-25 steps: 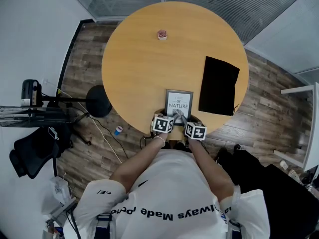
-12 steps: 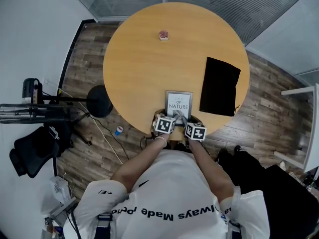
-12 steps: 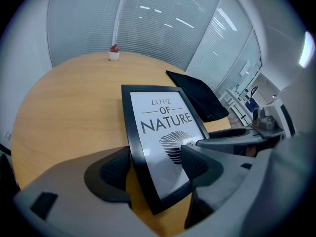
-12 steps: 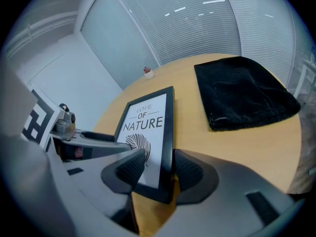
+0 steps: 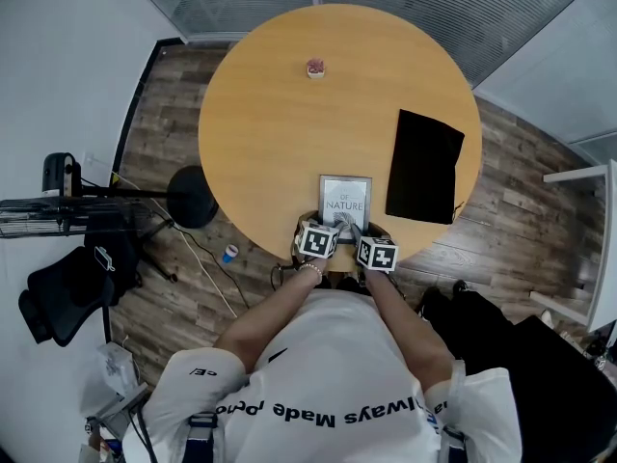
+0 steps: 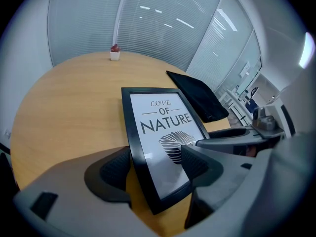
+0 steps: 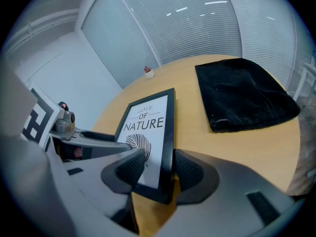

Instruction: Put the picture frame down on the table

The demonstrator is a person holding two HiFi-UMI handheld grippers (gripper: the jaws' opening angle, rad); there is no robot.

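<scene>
Left gripper view: left tongs (image 6: pixel 155 164) clenched on the picture frame (image 6: pixel 163 127) at its near left corner. Right tongs (image 7: pixel 159 168) clenched on its near right edge. Frame runs ahead of both tongs, face up, low over the counter (image 6: pixel 74 98), near end lifted; can't tell if the far edge touches. Black cloth (image 7: pixel 244 90) lies ahead-right of the right tongs, apart from the frame.

Risk: the near end sits by the counter's rim, so an uneven release could slap the glass down or let the frame slide off toward the person.

Vs 0.5 s ago: same grips, frame barely moved, far edge a hair lower in both gripper views.
</scene>
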